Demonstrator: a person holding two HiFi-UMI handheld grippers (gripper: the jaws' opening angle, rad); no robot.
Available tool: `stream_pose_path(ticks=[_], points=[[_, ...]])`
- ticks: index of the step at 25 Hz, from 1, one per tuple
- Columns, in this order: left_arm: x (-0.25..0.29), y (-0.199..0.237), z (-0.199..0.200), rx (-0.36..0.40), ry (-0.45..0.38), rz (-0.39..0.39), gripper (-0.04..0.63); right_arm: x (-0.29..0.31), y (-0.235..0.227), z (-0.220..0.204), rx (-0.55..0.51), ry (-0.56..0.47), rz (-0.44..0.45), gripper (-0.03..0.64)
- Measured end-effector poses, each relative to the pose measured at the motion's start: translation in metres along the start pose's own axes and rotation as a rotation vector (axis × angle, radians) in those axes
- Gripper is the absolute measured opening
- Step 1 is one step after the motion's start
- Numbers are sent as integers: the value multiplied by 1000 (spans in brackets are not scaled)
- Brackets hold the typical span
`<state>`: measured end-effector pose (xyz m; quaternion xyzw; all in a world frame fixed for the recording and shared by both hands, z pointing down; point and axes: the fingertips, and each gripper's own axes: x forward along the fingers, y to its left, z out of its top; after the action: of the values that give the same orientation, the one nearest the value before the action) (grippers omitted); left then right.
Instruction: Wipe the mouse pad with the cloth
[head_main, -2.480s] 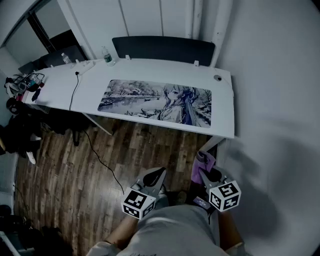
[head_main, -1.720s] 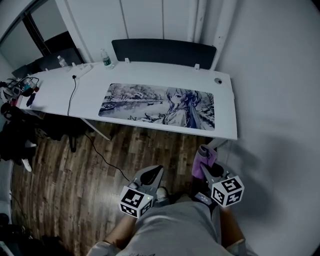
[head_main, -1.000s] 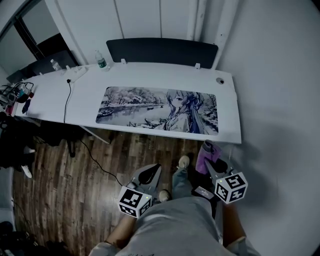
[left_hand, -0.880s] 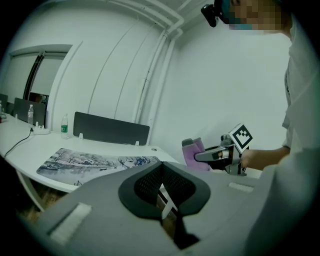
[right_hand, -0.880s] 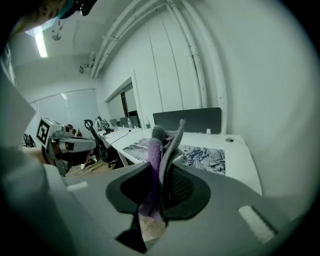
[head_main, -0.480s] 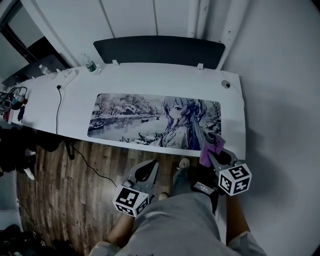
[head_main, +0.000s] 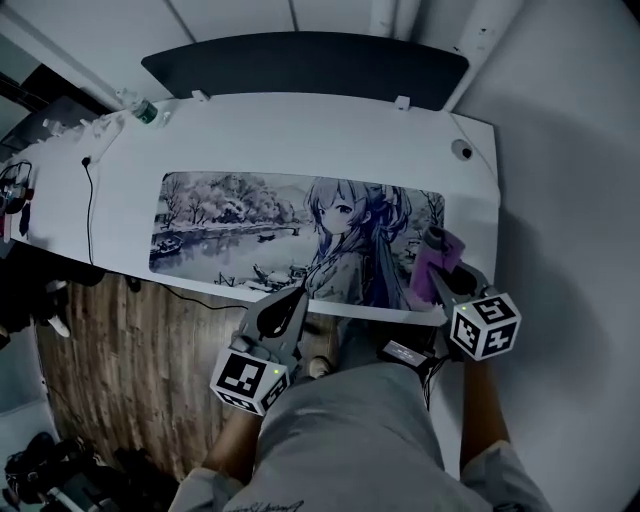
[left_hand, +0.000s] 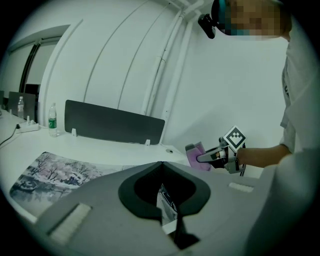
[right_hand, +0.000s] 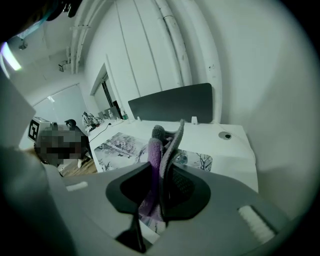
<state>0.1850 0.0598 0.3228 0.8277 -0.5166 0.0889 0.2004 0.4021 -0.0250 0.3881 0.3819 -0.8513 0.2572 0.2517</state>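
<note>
Compared against 2.5 s ago: then well back from the long white desk (head_main: 300, 130), with wood floor between; now right up at its near edge. Closed in steadily over the interval, with the head view tipping further down. Carried both grippers forward in the same posture throughout.

Right gripper (head_main: 443, 270): clamped on the folded purple cloth (head_main: 440, 248) — confirmed in the right gripper view, where the fabric stands pinched upright between the jaws and rises above their tips. Left gripper (head_main: 292, 300): pressed together on nothing, per its own view; parked at the desk's front edge, below the middle of the pad.

Located the cloth over the right end of the large printed mouse pad (head_main: 250, 225) (grey winter scene with an illustrated figure), close to its near-right corner. Looks raised off the surface in the left gripper view, not pressed down; cannot confirm contact from the head view.

Judged: approach finished, wiping not yet begun. Next step probably lowering the cloth onto the pad's right end, then stroking leftward along its length. Noted a clear plastic bottle (head_main: 143, 108) and a thin black cable (head_main: 88, 200) at the far left of the desk, well apart from the cloth — no obstruction expected there.
</note>
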Motion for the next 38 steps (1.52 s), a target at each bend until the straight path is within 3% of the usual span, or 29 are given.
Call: stream_pose_path(ticks=[20,25,30,38], points=[[111,4,1,-41,117,16,18,84,-137,-16,171,181,-23,87],[111,11,2,-44,148,48,19,106,-153,-25,226,228,-16,87],[101,21,7,-31,153,84,20,118,-154,-34,216,271,-22,87],[100,40,10,-20,149,53,18,125,-156,-36,215,314,-56,87]])
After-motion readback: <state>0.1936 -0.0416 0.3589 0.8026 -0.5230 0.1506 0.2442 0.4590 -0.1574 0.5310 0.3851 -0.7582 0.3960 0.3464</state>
